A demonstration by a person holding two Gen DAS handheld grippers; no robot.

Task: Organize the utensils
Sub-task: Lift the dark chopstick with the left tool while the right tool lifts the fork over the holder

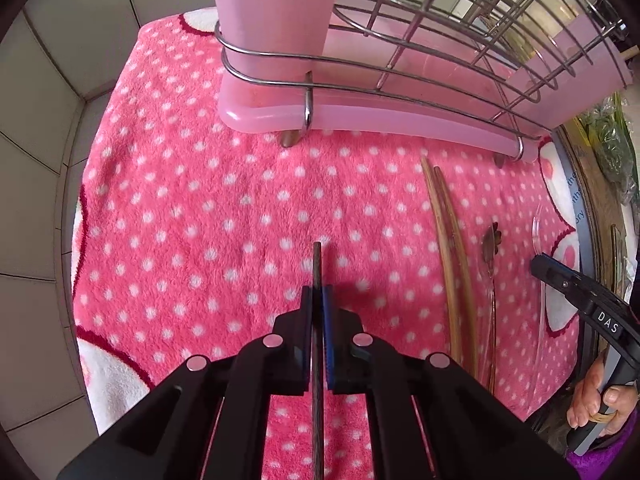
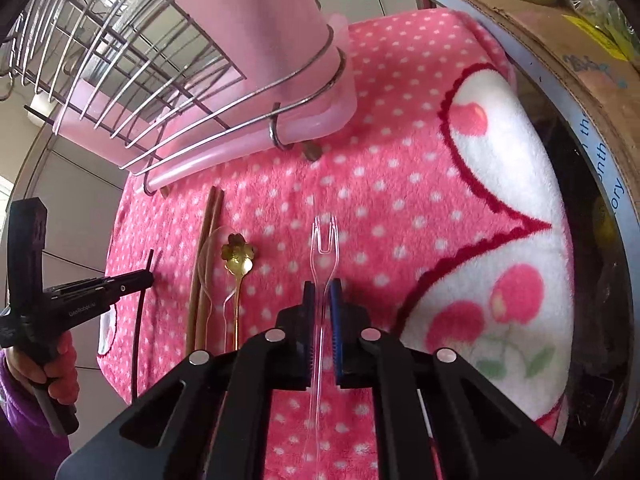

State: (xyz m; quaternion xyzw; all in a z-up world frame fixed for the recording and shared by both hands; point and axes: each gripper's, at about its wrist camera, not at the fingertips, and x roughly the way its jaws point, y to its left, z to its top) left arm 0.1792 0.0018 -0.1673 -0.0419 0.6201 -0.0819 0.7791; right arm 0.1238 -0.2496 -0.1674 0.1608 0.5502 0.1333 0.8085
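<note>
My left gripper (image 1: 317,294) is shut on a dark thin chopstick (image 1: 317,268) and holds it above the pink dotted blanket (image 1: 200,200). In the right wrist view the same gripper (image 2: 148,276) shows at left with the dark chopstick (image 2: 138,320). My right gripper (image 2: 321,290) has its jaws around a clear plastic two-prong fork (image 2: 322,240), with a small gap on each side. A pair of brown chopsticks (image 2: 202,264), a clear plastic spoon (image 2: 210,264) and a gold flower spoon (image 2: 236,256) lie on the blanket between the grippers.
A wire dish rack (image 1: 400,60) on a pink plastic tray (image 1: 360,120) stands at the back, with a pink utensil cup (image 1: 276,12) at its left end. A cardboard box (image 2: 560,40) borders the blanket on the right. A tiled wall (image 1: 40,120) lies left.
</note>
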